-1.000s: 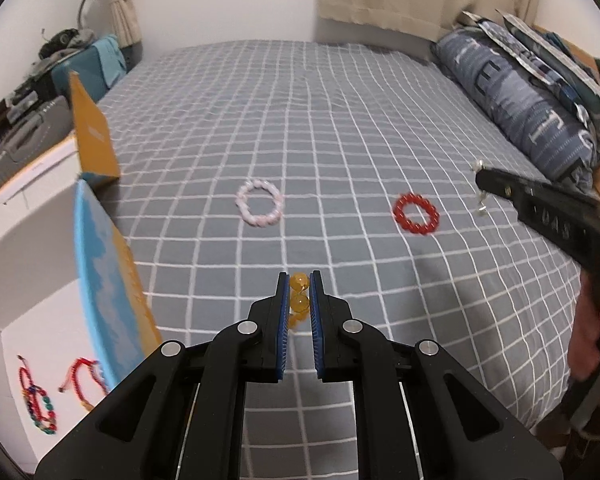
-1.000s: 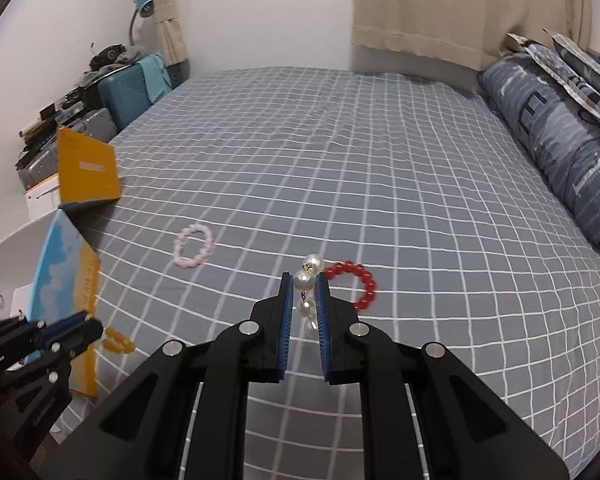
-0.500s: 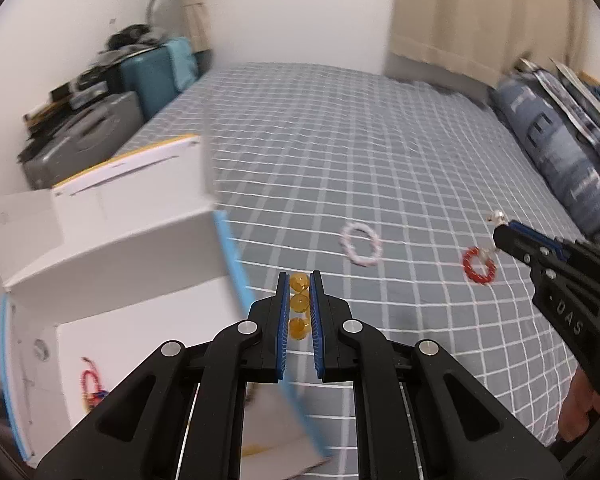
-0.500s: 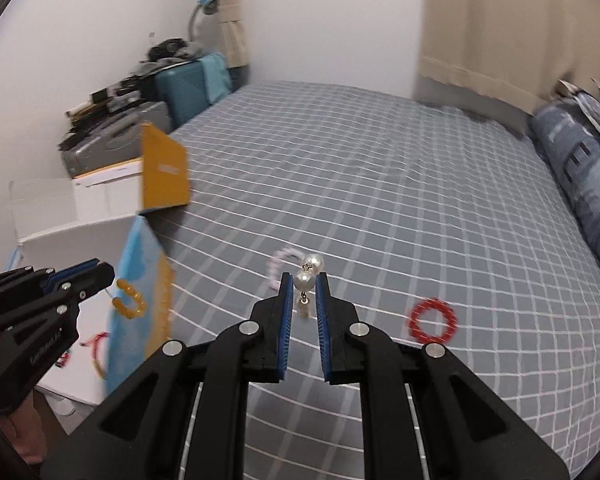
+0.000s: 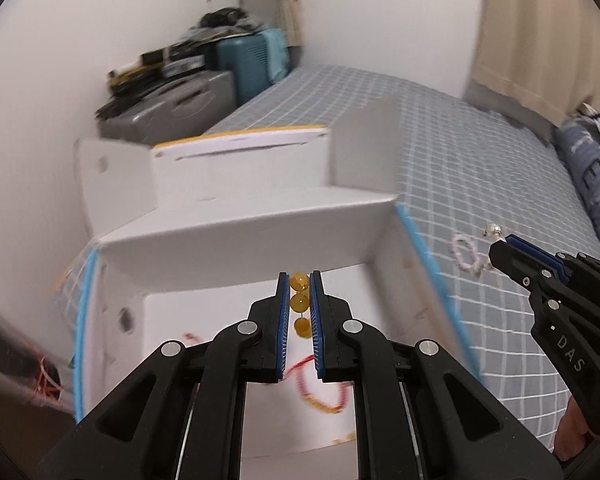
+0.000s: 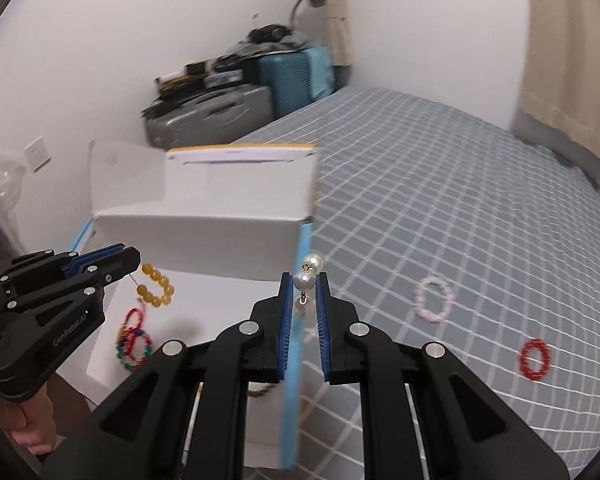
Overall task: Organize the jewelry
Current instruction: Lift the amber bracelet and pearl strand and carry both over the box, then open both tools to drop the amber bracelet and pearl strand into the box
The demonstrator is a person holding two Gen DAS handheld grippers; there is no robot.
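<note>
My left gripper (image 5: 299,280) is shut on a yellow bead bracelet (image 5: 300,302) and holds it above the open white box (image 5: 260,216). In the right wrist view the left gripper (image 6: 134,262) shows with the yellow bracelet (image 6: 156,290) hanging over the box (image 6: 204,236). My right gripper (image 6: 303,280) is shut on a white pearl bracelet (image 6: 306,280), above the box's blue edge (image 6: 296,360); it also shows in the left wrist view (image 5: 496,246). Red and multicoloured bracelets (image 6: 134,340) lie in the box. A pink bracelet (image 6: 434,298) and a red bracelet (image 6: 534,358) lie on the bed.
The grey checked bedspread (image 6: 460,200) stretches to the right. Suitcases and clutter (image 6: 220,96) stand against the wall past the box. A blue pillow (image 5: 592,176) lies at the far right. A curtain (image 6: 572,40) hangs behind the bed.
Both grippers have swung left from over the bed to the white box, each still holding its bracelet. The left one now hangs the yellow bracelet over the box's inside.
</note>
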